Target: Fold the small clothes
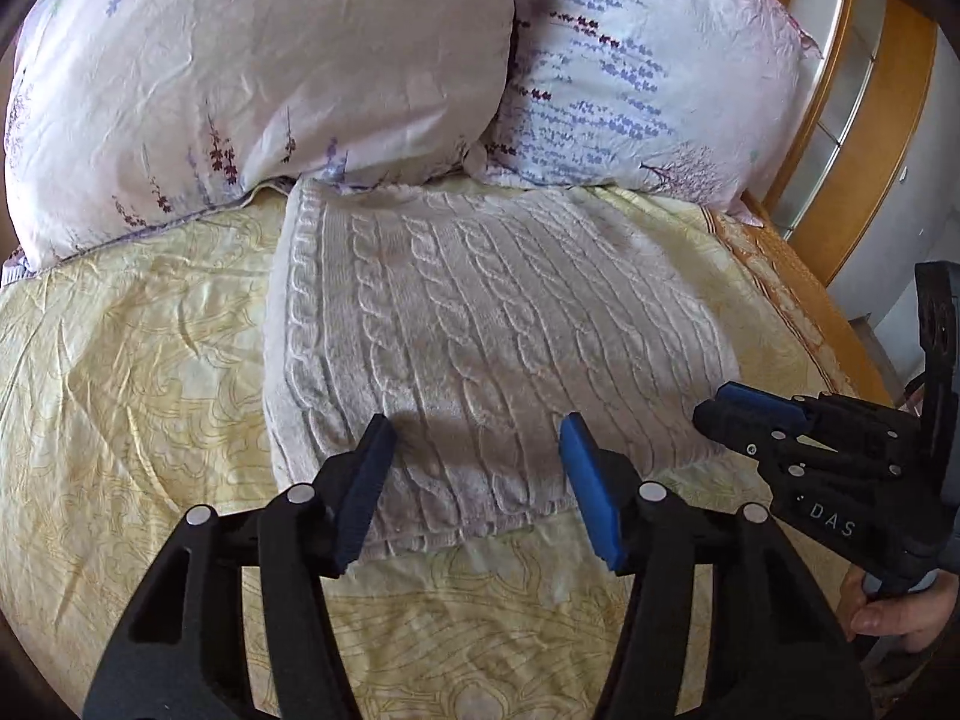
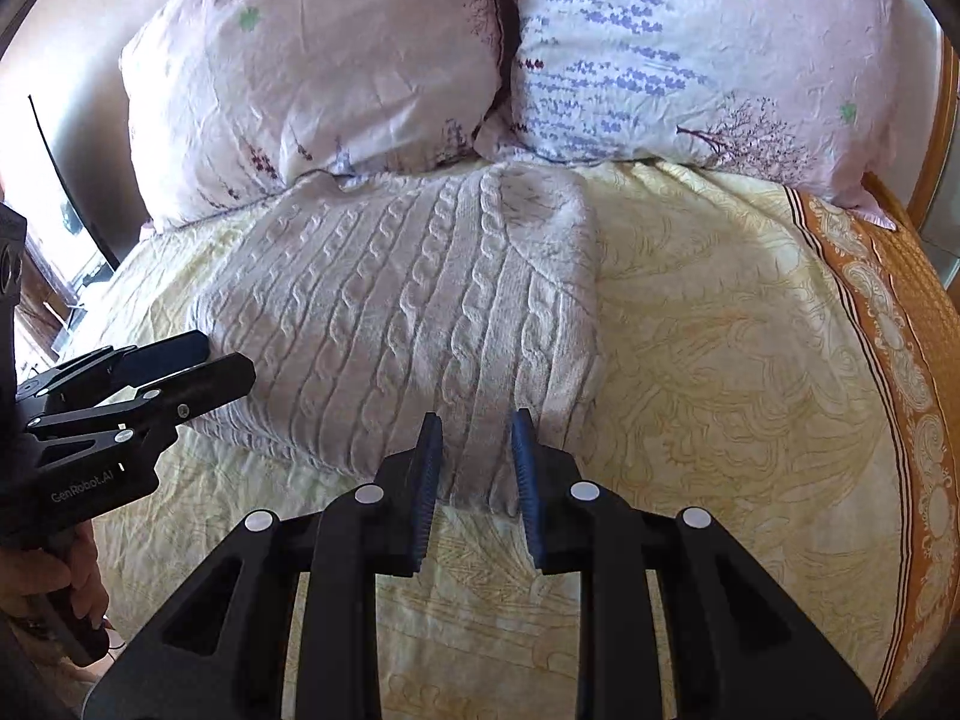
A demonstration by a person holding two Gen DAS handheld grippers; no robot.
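Observation:
A white cable-knit sweater (image 1: 480,330) lies folded into a rough rectangle on the yellow patterned bedsheet (image 1: 132,396), its far edge against the pillows. It also shows in the right wrist view (image 2: 408,324). My left gripper (image 1: 477,435) is open and empty, hovering over the sweater's near edge. My right gripper (image 2: 477,438) is open with a narrower gap, empty, over the sweater's near right corner. The right gripper also shows at the right of the left wrist view (image 1: 738,408), and the left gripper at the left of the right wrist view (image 2: 204,360).
Two floral pillows (image 1: 252,78) (image 1: 648,72) stand behind the sweater. A wooden bed frame (image 1: 864,120) curves along the right. The sheet has an orange patterned border (image 2: 900,324) on the right. Furniture shows at the far left (image 2: 54,228).

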